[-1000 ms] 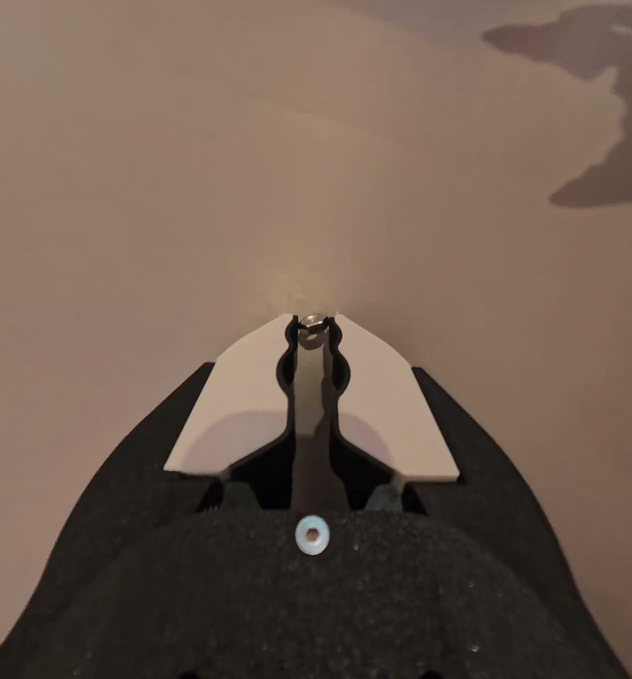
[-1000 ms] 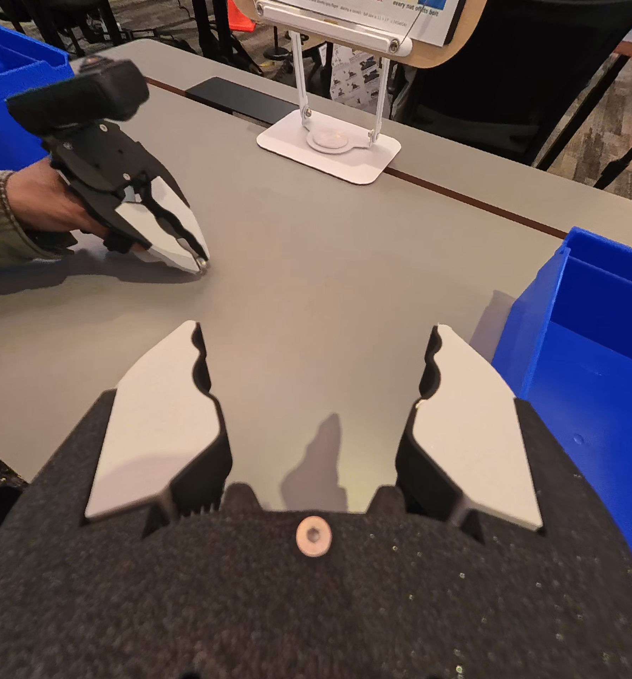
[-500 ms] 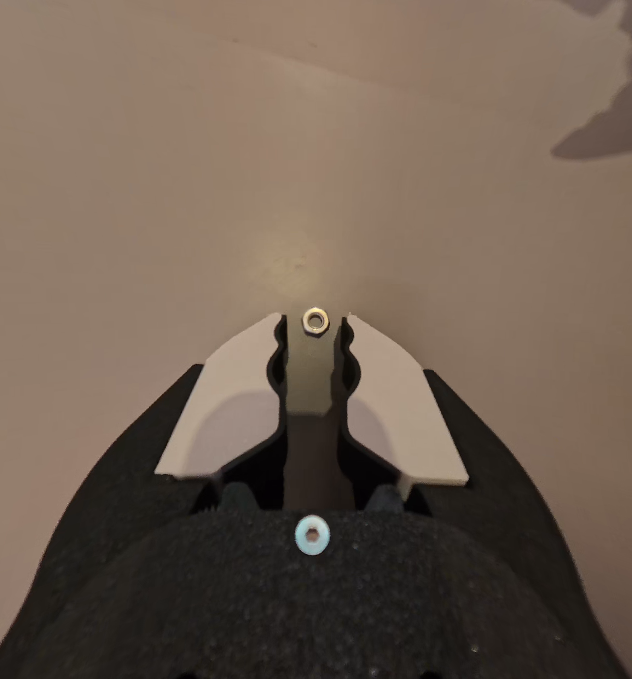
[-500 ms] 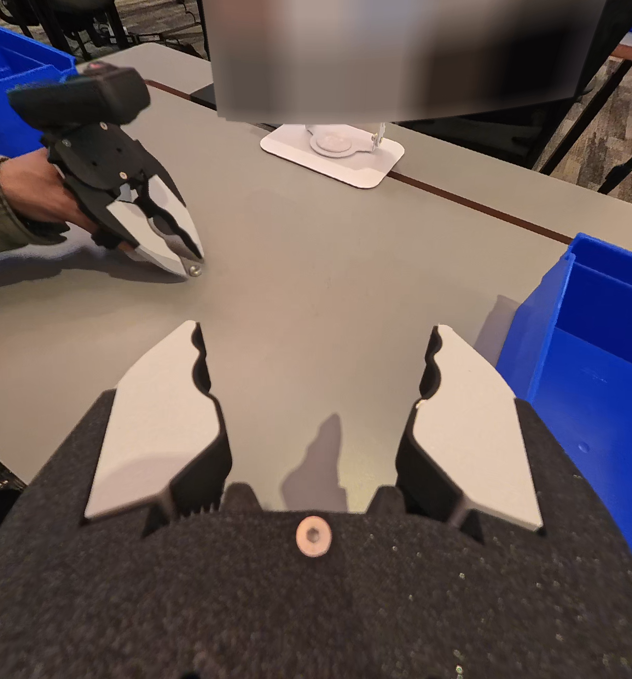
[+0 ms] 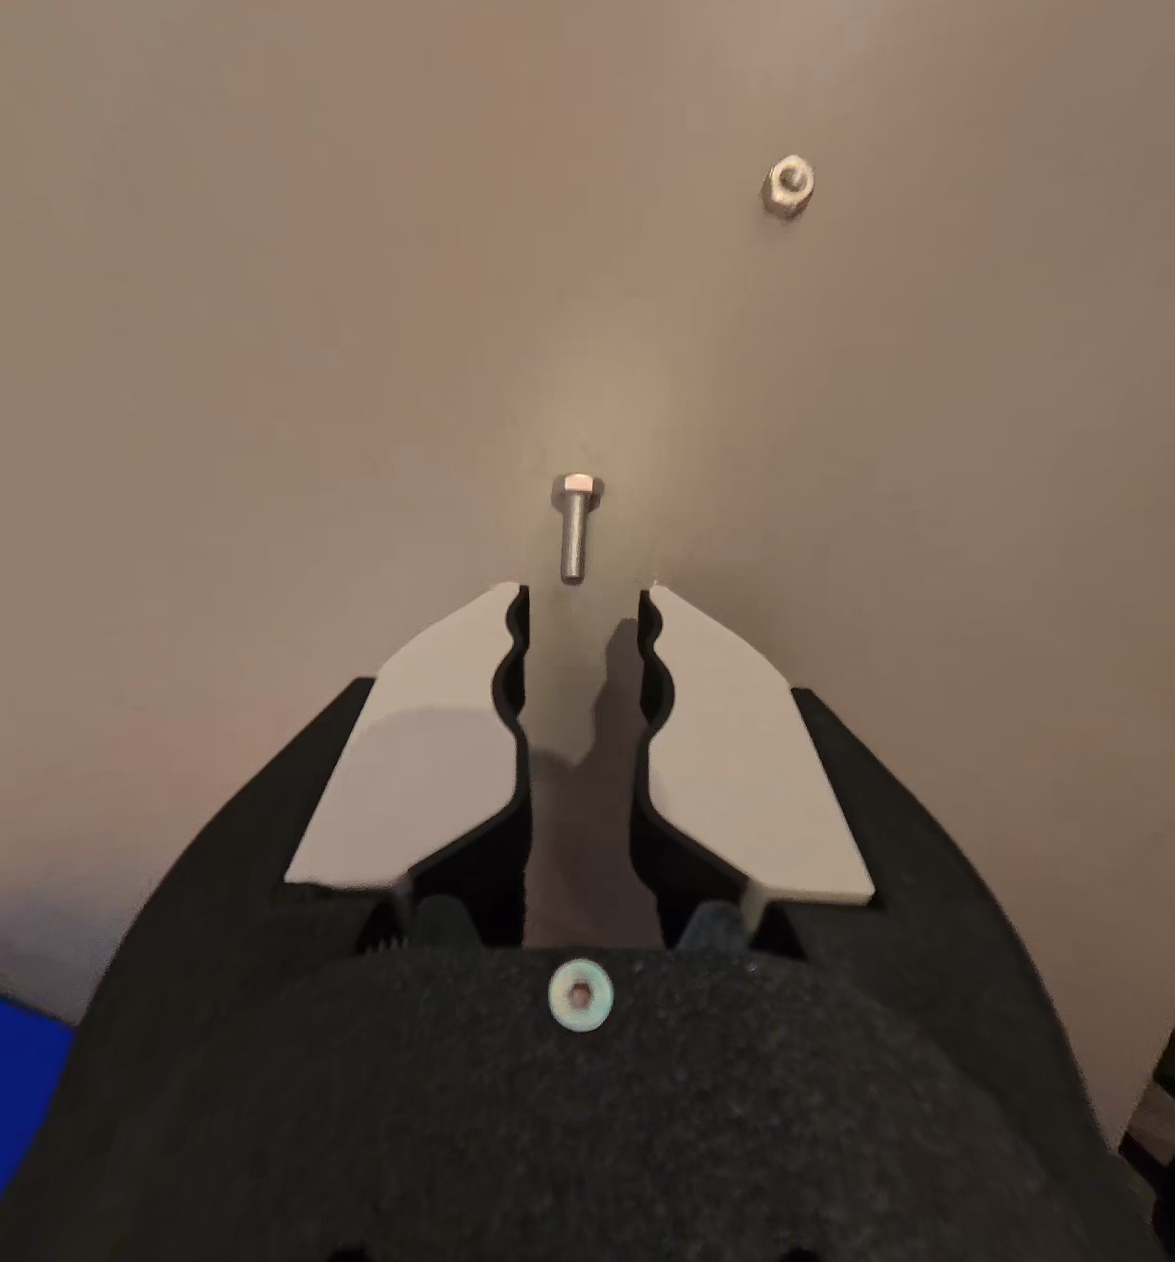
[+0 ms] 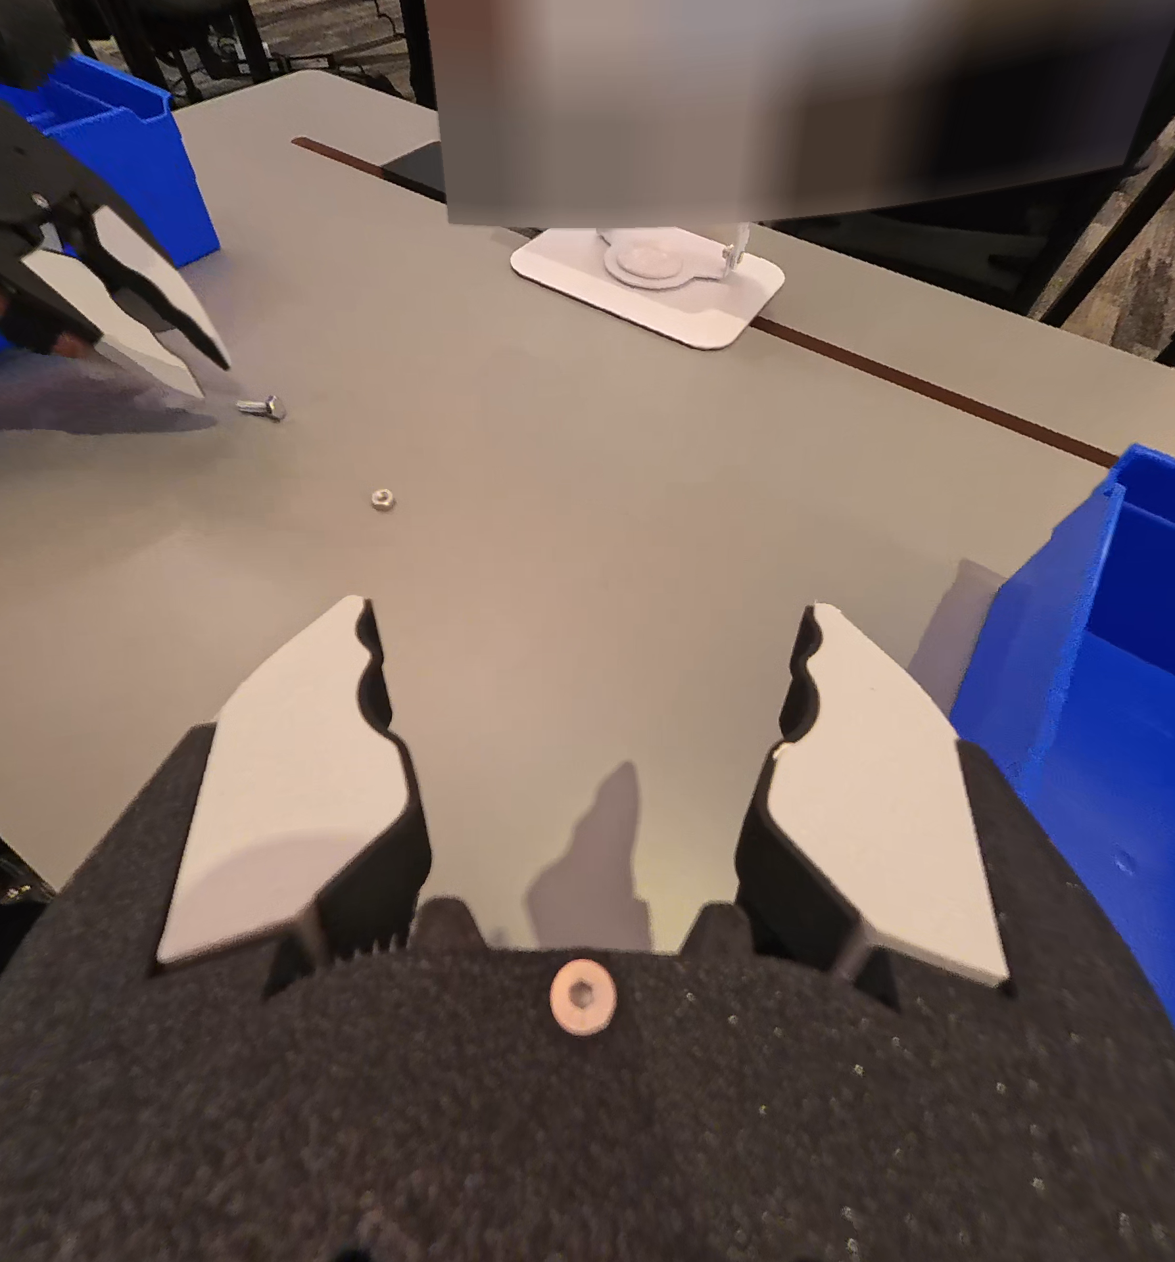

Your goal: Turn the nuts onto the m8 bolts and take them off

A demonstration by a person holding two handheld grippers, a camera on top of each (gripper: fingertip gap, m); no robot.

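Bolt [image 5: 574, 529] lies flat on the desk [image 5: 229, 341] just beyond the left gripper [image 5: 579, 594], long axis running 12 to 6, head at 12. Nut [image 5: 788, 186] lies flat at 1 o'clock, apart. Both the left and the right gripper [image 6: 588, 608] are spread, gripping nothing.

A: How's the light?

B: Warm and fairly dim in the left wrist view; a soft glare patch sits on the table [image 5: 612, 410] at mid-frame, and the nut [image 5: 788, 186] at upper right looks smeared.

A: And the right wrist view?

B: Brighter, with wide-angle bending at the edges. The left gripper [image 6: 212, 379] at upper left is blurred, over a grey shadow.
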